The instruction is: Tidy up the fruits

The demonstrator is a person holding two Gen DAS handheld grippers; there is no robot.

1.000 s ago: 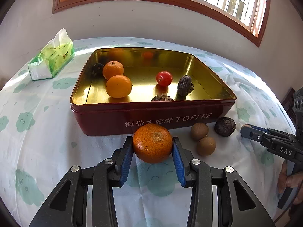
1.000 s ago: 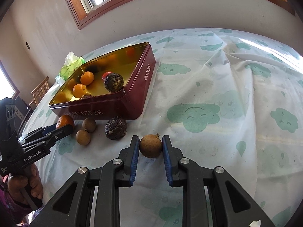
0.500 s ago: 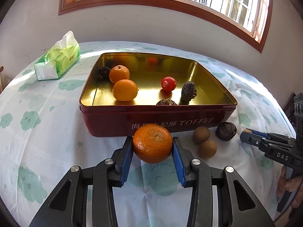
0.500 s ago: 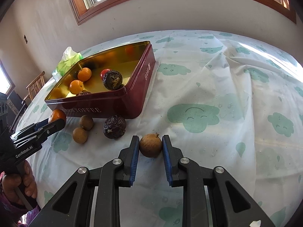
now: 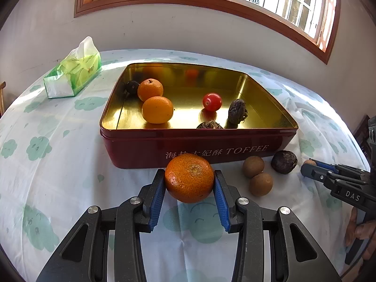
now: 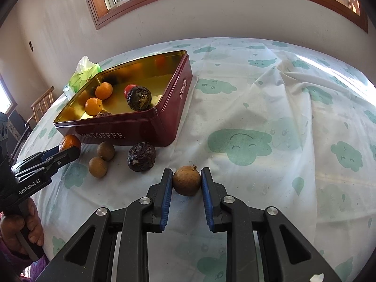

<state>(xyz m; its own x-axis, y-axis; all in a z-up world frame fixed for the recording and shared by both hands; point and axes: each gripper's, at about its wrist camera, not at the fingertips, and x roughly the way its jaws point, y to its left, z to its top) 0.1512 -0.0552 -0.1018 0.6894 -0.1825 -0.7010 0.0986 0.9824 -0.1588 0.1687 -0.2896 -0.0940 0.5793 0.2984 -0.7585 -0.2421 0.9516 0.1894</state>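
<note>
Not much new vs a sec ago: both tools keep their grip, both hands hold steady, and the loose fruit hasn't budged. So the pick-up looks done on both sides, w/ the carry to the tin (image 5: 141, 150) not yet begun. Left tool (image 5: 189, 172) is clamped on the mandarin (image 5: 189, 178), blue pads pressed to its flanks, right in front of the tin's near wall by the TOFFEE lettering. Can't tell if it's clear of the surface (image 5: 58, 164) yet. Right tool (image 6: 186, 171) is pinched tight on a longan (image 6: 186, 181), out toward the surface's near edge, off the tin's near-right corner. Textures: the mandarin is squat, w/ pebbly, glossy peel. The longan is round and matte tan, dry-skinned, w/ a stub of stem. Two more longans (image 5: 253, 166) sit touching along the tin's near wall, and a dark, wrinkled passion fruit (image 5: 283, 161) lies beside them. The tin is rigid metal, red lacquer outside, mirror-gold inside, w/ rounded corners. Inside it: two smooth oranges (image 5: 157, 109) near the back-left corner, a shiny cherry tomato (image 5: 212, 101) mid-floor, and shrivelled dark fruit (image 5: 237, 111) toward the near wall. The surface wears a thin, creased cloth w/ green cloud prints. A soft plastic tissue pack (image 5: 75, 72) lies near its far-left edge. My read: four pieces are left outside, two of them in hand.
</note>
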